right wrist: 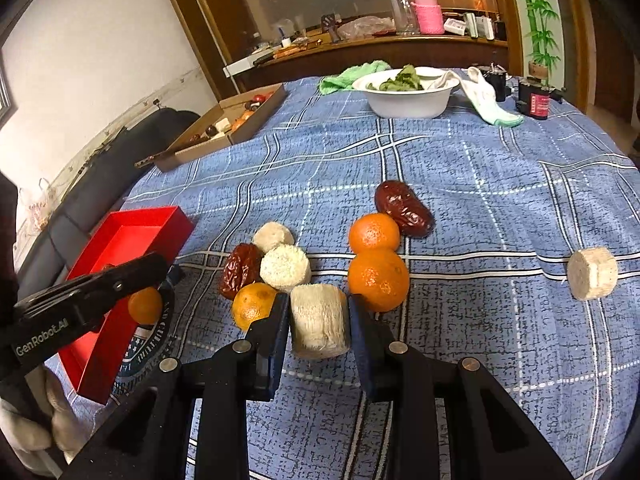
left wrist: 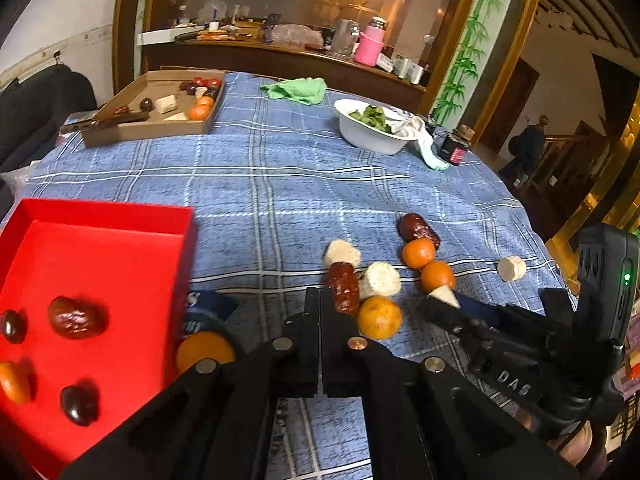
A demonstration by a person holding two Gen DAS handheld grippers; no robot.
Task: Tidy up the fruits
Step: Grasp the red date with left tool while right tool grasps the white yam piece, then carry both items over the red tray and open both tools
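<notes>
Straddling a pale fibrous cylinder piece (right wrist: 319, 322), the right gripper (right wrist: 319, 320) has one finger on each side of it, jaws partly open; whether the pads actually press it cannot be told. Piece stands upright on the blue plaid tablecloth (right wrist: 480, 184). Just left of the left finger sits a small orange (right wrist: 252, 306); just beyond the right finger, a larger orange (right wrist: 378, 279) touching another orange (right wrist: 374, 233) behind it. A wrinkled red date (right wrist: 404, 208) lies behind that pair. Further left: a second date (right wrist: 240, 270) against two more pale cylinder pieces (right wrist: 285, 267), (right wrist: 273, 236). One lone cylinder piece (right wrist: 592, 273) lies well apart to the right.

Left gripper (left wrist: 320, 304): fingers nearly together, nothing between them, tips near a date (left wrist: 343, 288) on the cloth. Red tray (left wrist: 100, 272) to its left, holding one date (left wrist: 77, 317), two dark round fruits (left wrist: 79, 402), (left wrist: 14, 326) and an orange (left wrist: 14, 382) at the frame edge. Another orange (left wrist: 204, 350) sits on the cloth just outside the tray's near corner.

Far side of table: cardboard box (left wrist: 160, 128) with mixed fruit, white bowl (left wrist: 372, 136) with greens, green cloth (left wrist: 296, 90).
</notes>
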